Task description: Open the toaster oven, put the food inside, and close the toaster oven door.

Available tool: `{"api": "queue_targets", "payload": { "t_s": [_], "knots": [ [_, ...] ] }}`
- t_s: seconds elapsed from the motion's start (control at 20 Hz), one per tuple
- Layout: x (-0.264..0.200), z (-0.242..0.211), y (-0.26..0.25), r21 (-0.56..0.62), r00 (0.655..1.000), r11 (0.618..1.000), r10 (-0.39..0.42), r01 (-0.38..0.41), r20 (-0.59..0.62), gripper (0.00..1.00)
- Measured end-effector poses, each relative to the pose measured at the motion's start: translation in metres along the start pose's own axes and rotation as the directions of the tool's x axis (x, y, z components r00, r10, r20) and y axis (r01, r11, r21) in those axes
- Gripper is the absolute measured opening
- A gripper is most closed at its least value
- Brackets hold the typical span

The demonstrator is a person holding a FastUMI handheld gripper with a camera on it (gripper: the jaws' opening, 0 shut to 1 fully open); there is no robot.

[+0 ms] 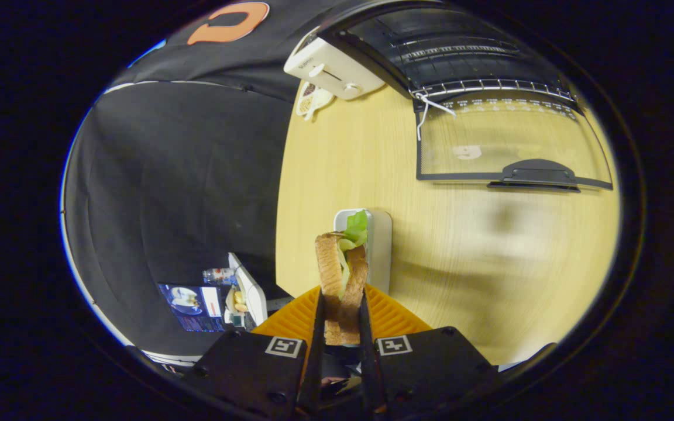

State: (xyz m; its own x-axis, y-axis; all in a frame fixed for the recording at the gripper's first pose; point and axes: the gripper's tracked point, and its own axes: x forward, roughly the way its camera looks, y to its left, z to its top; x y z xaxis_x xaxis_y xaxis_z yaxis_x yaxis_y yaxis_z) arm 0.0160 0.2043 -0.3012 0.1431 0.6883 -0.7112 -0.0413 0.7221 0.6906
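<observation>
My gripper (341, 310) is shut on a toast sandwich (341, 275) with green lettuce sticking out of its far end; both fingers press on its bread sides. The sandwich stands on edge above the wooden table (337, 164). Beyond it and to the right stands the toaster oven (442, 52), its white control panel (332, 70) on the left. Its glass door (506, 146) lies folded down flat, with the black handle (539, 173) at the near edge. The wire rack (489, 88) shows inside the dark cavity.
A small white tray (379, 240) lies on the table just behind the sandwich. A patterned mitt or pad (312, 100) sits by the oven's left corner. The table's left edge drops off to black cloth, with a stand holding a screen (196, 304) below.
</observation>
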Motion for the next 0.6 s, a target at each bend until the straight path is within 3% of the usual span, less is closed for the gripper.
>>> {"api": "queue_targets", "payload": {
  "t_s": [0.3,0.45,0.6],
  "knots": [
    [-0.085,0.031,0.012,0.036,0.970,0.996,0.069,-0.079,0.233,0.33],
    [-0.128,0.058,-0.014,0.121,0.912,0.988,0.037,-0.094,0.409,0.33],
    [-0.147,0.092,-0.043,0.207,0.818,0.964,0.015,-0.164,0.575,0.33]
  ]
}}
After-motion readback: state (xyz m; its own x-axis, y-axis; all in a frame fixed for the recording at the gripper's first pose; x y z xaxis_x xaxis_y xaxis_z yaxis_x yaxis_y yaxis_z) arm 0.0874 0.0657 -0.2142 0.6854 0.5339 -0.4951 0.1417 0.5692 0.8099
